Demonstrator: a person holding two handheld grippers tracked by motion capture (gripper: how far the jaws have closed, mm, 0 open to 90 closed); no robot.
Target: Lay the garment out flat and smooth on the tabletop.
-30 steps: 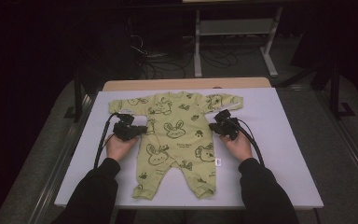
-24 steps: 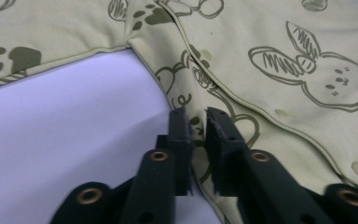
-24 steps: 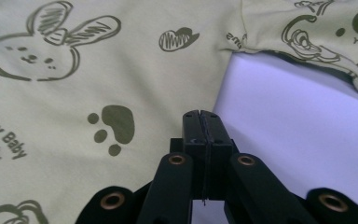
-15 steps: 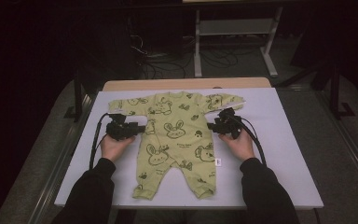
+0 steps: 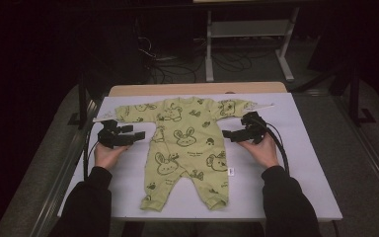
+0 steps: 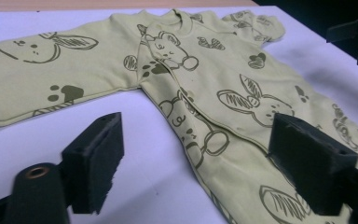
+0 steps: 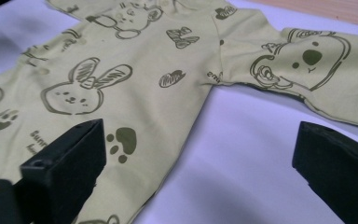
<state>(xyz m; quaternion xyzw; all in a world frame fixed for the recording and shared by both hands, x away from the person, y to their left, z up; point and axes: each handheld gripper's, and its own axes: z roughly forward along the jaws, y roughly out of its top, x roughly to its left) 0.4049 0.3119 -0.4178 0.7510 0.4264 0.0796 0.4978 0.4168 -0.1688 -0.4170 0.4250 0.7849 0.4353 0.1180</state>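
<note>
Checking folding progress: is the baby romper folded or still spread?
Spread flat: the romper lies face up on the table, both sleeves and legs extended.

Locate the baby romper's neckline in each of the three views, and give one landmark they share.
High view: the neckline sits at top centre of the romper, toward the table's far edge.
Left gripper view: neckline at top centre, beyond the open jaws.
Right gripper view: neckline at the top edge, partly cut off.
Shared landmark: the big rabbit face on the chest.
</note>
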